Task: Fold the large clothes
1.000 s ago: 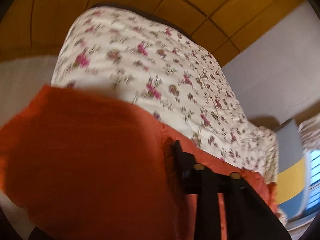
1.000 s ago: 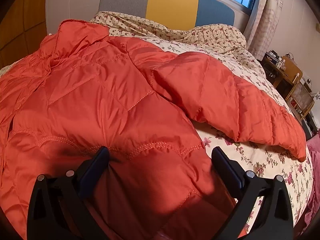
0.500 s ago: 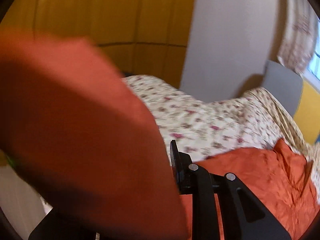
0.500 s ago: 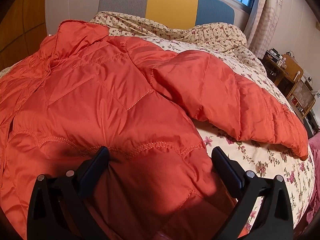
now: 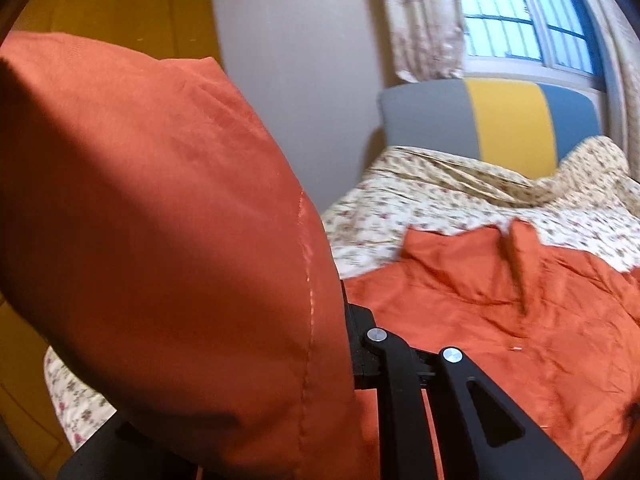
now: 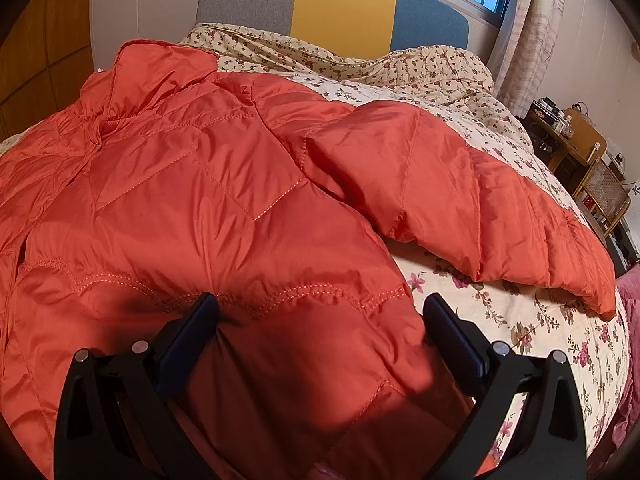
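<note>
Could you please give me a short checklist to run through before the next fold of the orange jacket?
1. Left gripper shut on the jacket's sleeve, having just been closing: ok.
2. Sleeve lifted clear of the bed: ok.
3. Right gripper open over the jacket, fabric between but not pinched: ok.
4. Other sleeve folded in: not ok, it lies spread out on the bed.
5. Jacket body flat: ok, mostly smooth, collar rumpled.
6. Zip closed: cannot tell.

hidden: left tongs [image 5: 344, 344] tips behind jacket [image 5: 168, 240] | cut off: jacket hem
</note>
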A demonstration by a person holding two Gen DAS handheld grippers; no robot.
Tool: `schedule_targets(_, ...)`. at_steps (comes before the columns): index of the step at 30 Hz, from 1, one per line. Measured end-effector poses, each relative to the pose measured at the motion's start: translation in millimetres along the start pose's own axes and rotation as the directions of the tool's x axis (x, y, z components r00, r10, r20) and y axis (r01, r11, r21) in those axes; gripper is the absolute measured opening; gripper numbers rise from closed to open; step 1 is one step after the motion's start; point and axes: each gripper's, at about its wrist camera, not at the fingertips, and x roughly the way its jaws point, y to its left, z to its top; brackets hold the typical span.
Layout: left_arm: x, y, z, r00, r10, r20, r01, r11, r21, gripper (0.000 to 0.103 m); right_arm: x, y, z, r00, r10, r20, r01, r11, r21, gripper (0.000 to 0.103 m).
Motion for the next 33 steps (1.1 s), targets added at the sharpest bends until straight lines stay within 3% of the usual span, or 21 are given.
schedule_targets(8, -8, -69, -12, 0.997, -0.076, -0.008, 0.076, 0.979, 0.188, 0.013, 0, 0, 0, 1.000, 0.000, -0.001, 0.000, 1.000, 0.000, 0.101)
schedule_targets(12, -9, -92, -25, 0.997, -0.077, -0.004, 0.074, 0.946, 0.316, 0.013, 0, 0, 0, 1.000, 0.001, -0.001, -0.001, 1.000, 0.001, 0.101)
schedule_targets(18, -3, -119, -26, 0.995, -0.096, -0.012, 0.092, 0.896, 0.434, 0.013, 1, 0, 0, 1.000, 0.002, -0.003, -0.002, 1.000, 0.002, 0.101)
schedule_targets(21, 8, -132, -29, 0.983, -0.161, -0.090, 0.185, 0.869, 0.459, 0.015, 1, 0, 0, 1.000, 0.003, -0.004, -0.003, 1.000, 0.003, 0.101)
schedule_targets(23, 13, -144, -36, 0.973, -0.183, -0.141, 0.230, 0.830, 0.509, 0.036, 1, 0, 0, 1.000, 0.004, -0.004, -0.004, 1.000, 0.003, 0.101)
schedule_targets(24, 9, -150, -43, 0.969, -0.196, -0.153, 0.248, 0.796, 0.552, 0.076, 1, 0, 0, 1.000, 0.004, -0.005, -0.004, 1.000, 0.004, 0.101)
schedule_targets(25, 3, -151, -47, 0.970, -0.208, -0.127, 0.243, 0.782, 0.575, 0.093, 2, 0, 0, 1.000, 0.005, -0.007, -0.005, 1.000, 0.005, 0.101)
schedule_targets(26, -9, -151, -52, 0.969, -0.234, -0.075, 0.231, 0.763, 0.604, 0.093, 2, -1, 0, 1.000, 0.006, -0.008, -0.006, 1.000, 0.006, 0.101)
schedule_targets(29, -33, -152, -56, 0.958, -0.280, -0.057, 0.248, 0.716, 0.652, 0.093, 3, -1, -1, 1.000, 0.012, -0.010, -0.012, 1.000, 0.011, 0.101)
schedule_targets(33, -58, -127, -50, 0.948, -0.314, -0.043, 0.274, 0.747, 0.606, 0.094, 2, -1, -2, 1.000, 0.010, -0.009, -0.010, 1.000, 0.011, 0.101)
